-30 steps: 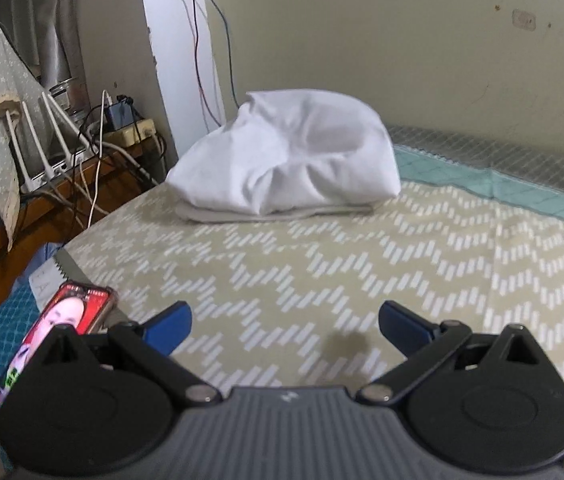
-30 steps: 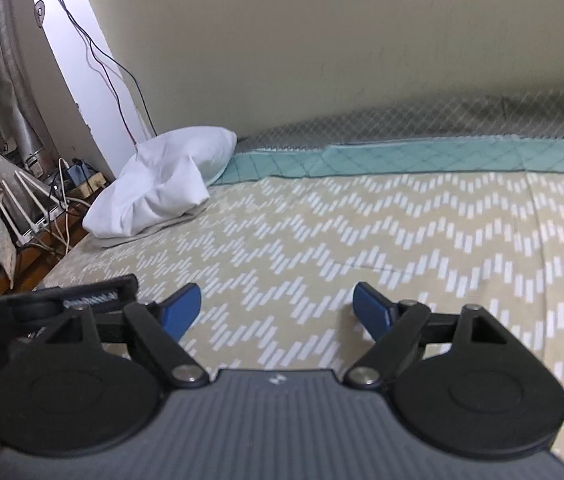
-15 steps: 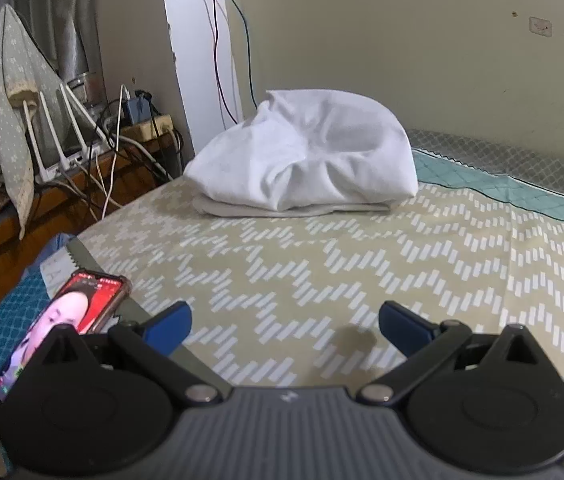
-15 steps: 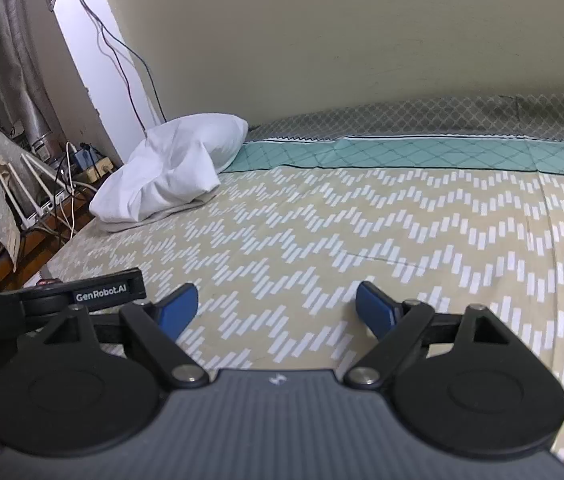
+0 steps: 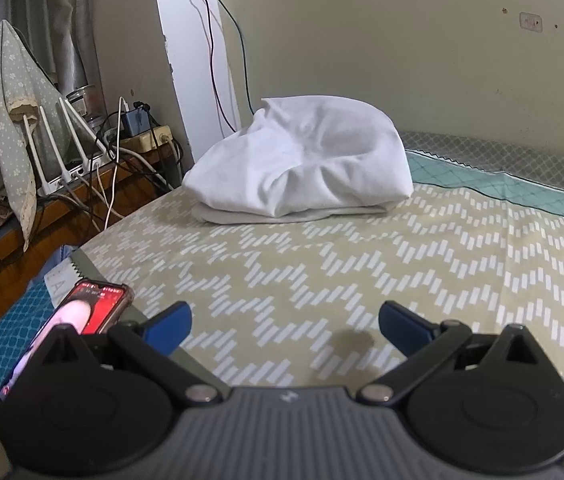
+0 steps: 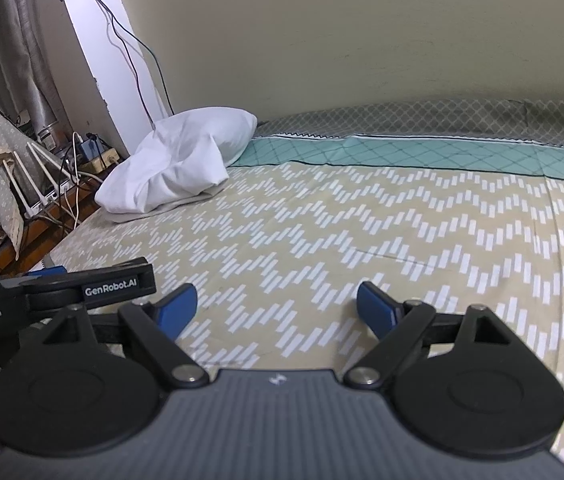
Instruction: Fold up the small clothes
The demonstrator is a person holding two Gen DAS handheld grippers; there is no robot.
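Bedsheet (image 5: 362,264) beneath both empty, spread grippers (image 5: 284,326) (image 6: 276,307).

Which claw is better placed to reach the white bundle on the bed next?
Probably left. The white bundle lies straight ahead of the open left claw; from the open right claw it sits far off to the left.

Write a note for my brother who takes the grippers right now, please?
Left gripper: open, empty, low over the beige zigzag bedsheet.
Right gripper: open, empty, over the same sheet.
Crumpled white cloth bundle sits on a flat grey cloth at the bed's far left corner, near the wall; neither gripper touches them.
A red phone lies at the bed edge beside the left gripper.
Done: no folding visible.
Left: reach the pile, spread, fold.
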